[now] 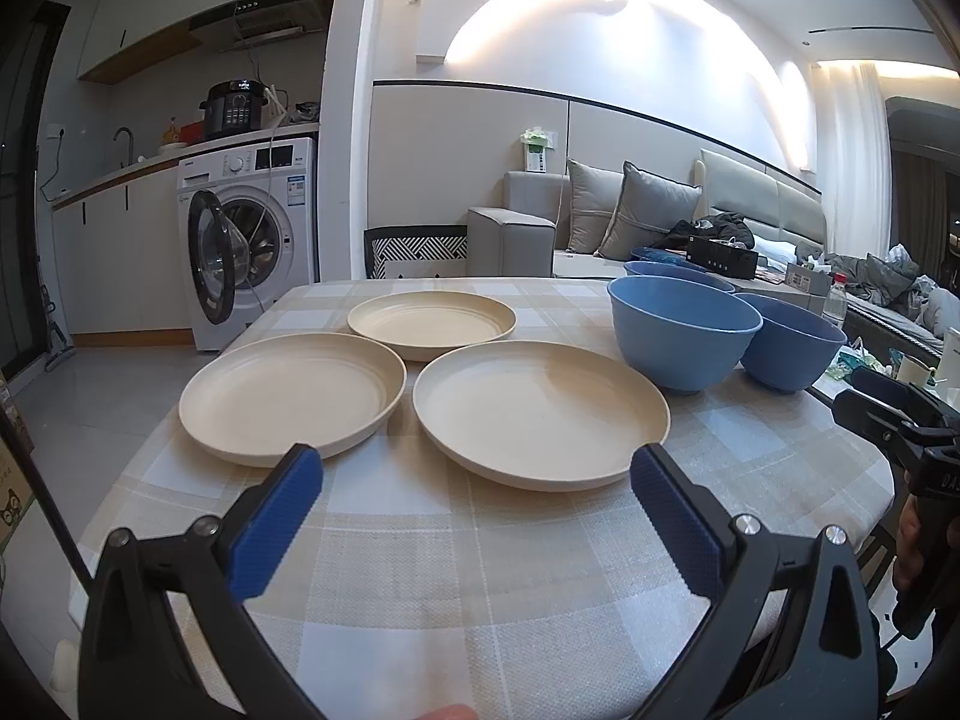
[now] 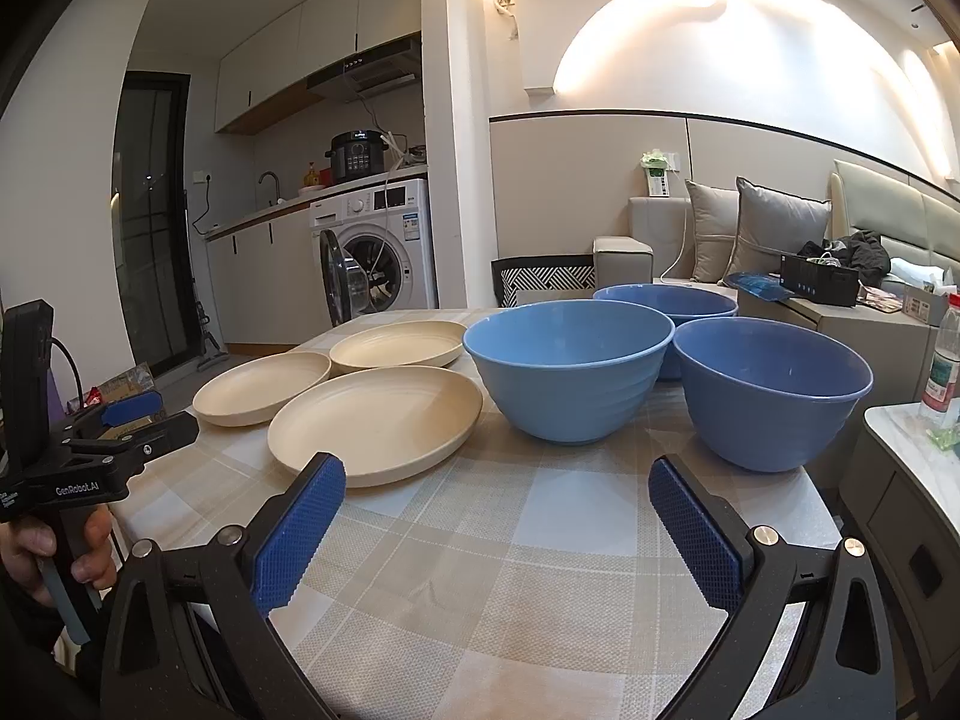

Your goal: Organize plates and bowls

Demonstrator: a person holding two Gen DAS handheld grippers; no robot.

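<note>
Three cream plates lie flat on the checked tablecloth: a near right plate [image 1: 540,414] [image 2: 375,423], a near left plate [image 1: 294,399] [image 2: 261,387] and a far plate [image 1: 432,324] [image 2: 396,345]. Three blue bowls stand upright to their right: a light blue bowl [image 1: 681,330] [image 2: 567,360], a darker bowl [image 1: 789,339] [image 2: 771,390] and a far bowl [image 1: 678,276] [image 2: 666,306] behind them. My left gripper [image 1: 477,468] [image 2: 129,414] hovers open just short of the two near plates. My right gripper [image 2: 498,480] hovers open before the bowls, nothing between its blue pads; the left wrist view shows only its body, at the right edge.
The round table's edge [image 1: 864,456] curves close behind the darker bowl. A side cabinet with a plastic bottle [image 2: 942,366] stands right of the table. A patterned chair back [image 1: 420,249] sits at the far side. A washing machine [image 1: 252,246] with its door open and a sofa lie beyond.
</note>
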